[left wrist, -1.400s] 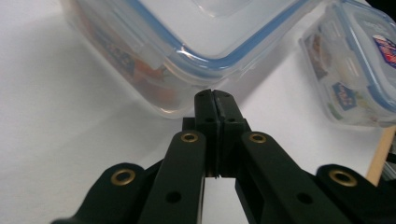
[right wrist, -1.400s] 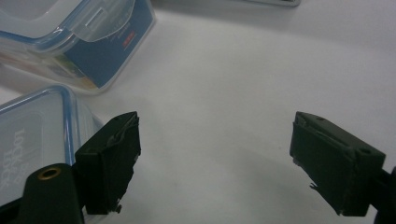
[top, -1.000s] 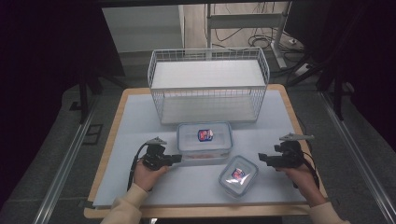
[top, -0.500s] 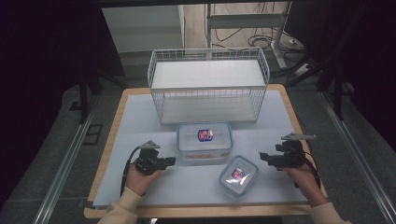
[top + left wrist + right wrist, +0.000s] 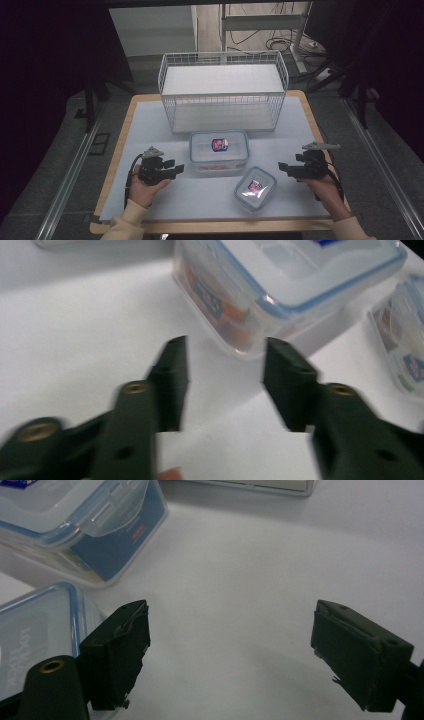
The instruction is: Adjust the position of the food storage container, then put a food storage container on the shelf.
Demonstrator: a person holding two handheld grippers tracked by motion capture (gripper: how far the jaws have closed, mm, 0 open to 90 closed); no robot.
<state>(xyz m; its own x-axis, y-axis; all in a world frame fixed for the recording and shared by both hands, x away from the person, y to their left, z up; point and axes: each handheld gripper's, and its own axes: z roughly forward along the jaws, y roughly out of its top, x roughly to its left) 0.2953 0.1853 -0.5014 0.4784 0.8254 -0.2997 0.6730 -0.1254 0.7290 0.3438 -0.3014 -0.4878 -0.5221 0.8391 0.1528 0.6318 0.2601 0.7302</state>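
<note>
From above, my left claw [image 5: 172, 168] sits near the left side of the mat [image 5: 150, 120]. My left hand [image 5: 146, 186] holds it low and flat, and it points right at the big box [image 5: 219, 152]. The jaws have just been opening, and nothing is between them. There is a bit of bare mat between the claw and the box. My right claw [image 5: 284, 168] is near the right edge of the mat and points left at the small box [image 5: 255, 188]. My right hand [image 5: 325, 187] holds it flat too. It is close to the small box but not touching it. The big box sits just in front of the basket [image 5: 223, 92]. The small box lies nearer to me, to the right.

In the left gripper view, my left claw [image 5: 225, 365] is partly open and holds nothing. The corner of the big box [image 5: 280, 285] is just past the tips. White mat is on the left.

In the right gripper view, my right claw [image 5: 230, 650] is wide open and holds nothing. The small box [image 5: 35, 630] is beside the left jaw. I cannot tell if they touch. The big box [image 5: 85, 525] is farther up. Bare mat is between the jaws.
</note>
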